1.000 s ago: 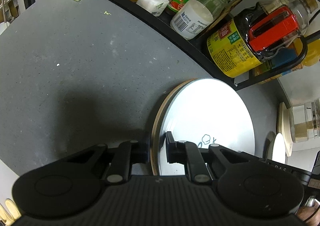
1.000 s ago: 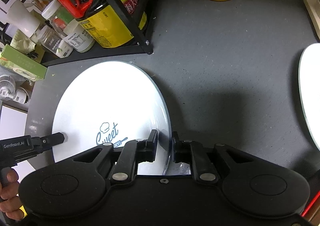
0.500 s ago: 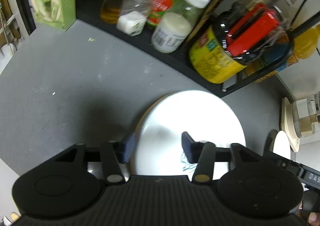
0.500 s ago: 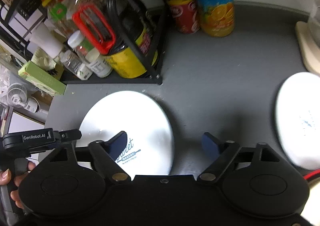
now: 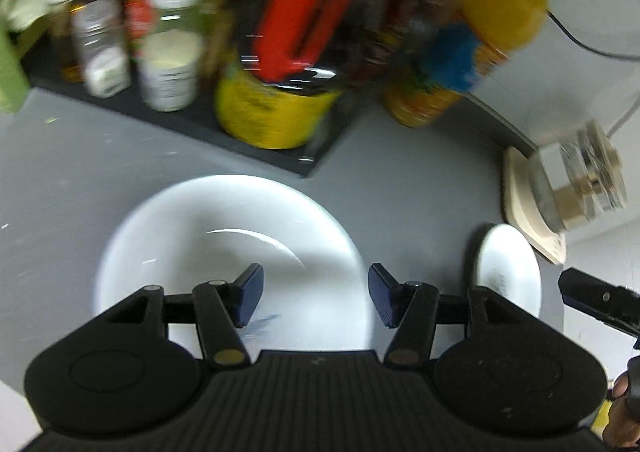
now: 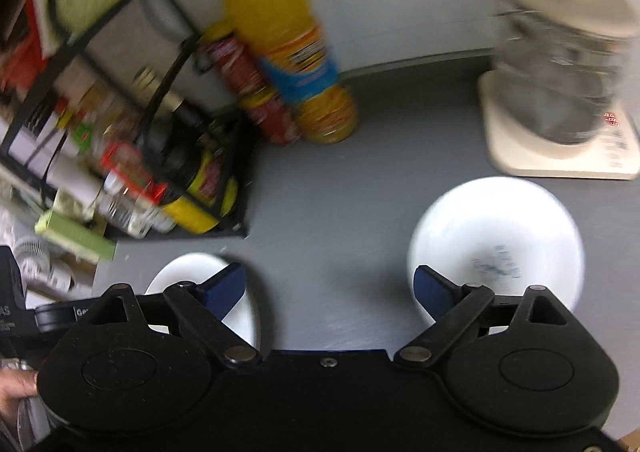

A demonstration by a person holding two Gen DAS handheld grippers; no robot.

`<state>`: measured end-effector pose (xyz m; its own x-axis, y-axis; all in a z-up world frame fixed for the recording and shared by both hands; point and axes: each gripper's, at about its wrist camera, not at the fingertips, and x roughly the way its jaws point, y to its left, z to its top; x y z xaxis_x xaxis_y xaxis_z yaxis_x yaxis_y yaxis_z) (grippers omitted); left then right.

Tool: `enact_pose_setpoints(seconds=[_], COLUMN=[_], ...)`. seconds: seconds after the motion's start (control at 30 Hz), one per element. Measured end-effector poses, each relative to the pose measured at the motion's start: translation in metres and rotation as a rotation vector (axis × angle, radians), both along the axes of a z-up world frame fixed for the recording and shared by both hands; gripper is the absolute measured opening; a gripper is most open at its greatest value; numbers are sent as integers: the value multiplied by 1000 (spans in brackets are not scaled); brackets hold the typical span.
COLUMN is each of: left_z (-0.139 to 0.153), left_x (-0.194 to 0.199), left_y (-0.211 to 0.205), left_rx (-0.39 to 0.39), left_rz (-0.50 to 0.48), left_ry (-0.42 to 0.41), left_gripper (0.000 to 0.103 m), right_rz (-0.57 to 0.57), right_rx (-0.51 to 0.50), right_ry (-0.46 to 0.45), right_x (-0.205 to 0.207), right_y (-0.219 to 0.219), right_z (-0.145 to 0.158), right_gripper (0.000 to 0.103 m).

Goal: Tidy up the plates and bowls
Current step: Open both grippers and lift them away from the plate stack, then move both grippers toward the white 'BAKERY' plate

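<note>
2 white plates lie flat on the grey tabletop, well apart, and neither is held. The left gripper hangs above the larger-looking plate with its fingers spread wide and empty; this plate sits just in front of the black condiment rack, towards the tabletop's left side, and faint blue print shows near its close rim. The right gripper is likewise open and holds nothing, its 2 blue-padded fingers set wide over bare grey surface between the 2 plates. From the right wrist view the second plate lies towards the right side of the tabletop, just in front of the cream base of a glass-jar appliance, while the first plate shows only as a partial white disc behind the left finger. An orange juice bottle and a red can stand at the back edge beside the rack. Both views are smeared by motion, so fine detail is unreliable. As a judgement, the first plate looks placed and released, which would be 1 step finished; the second plate is not yet gathered with it, and stacking or grouping the 2 seems to be what is left. No bowl can be made out in either view, so whether bowls remain to be handled cannot be told.
</note>
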<state>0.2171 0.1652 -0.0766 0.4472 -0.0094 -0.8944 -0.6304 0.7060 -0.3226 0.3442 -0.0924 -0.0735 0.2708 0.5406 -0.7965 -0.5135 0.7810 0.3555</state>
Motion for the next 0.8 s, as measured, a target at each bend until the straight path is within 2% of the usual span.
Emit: enact_pose_setpoints(seconds=[0.43, 0.8], left_z=[-16, -40], left_x=[81, 120], left_y=[-76, -111], left_rx=[-29, -67], left_rz=[-122, -142], left_ry=[16, 65], left_gripper=[56, 56], right_rz=[-152, -152], right_rx=[-11, -45], right_ry=[26, 53], right_x=[43, 76], right_y=[-96, -138], right_z=[-7, -27], right_gripper=[91, 91])
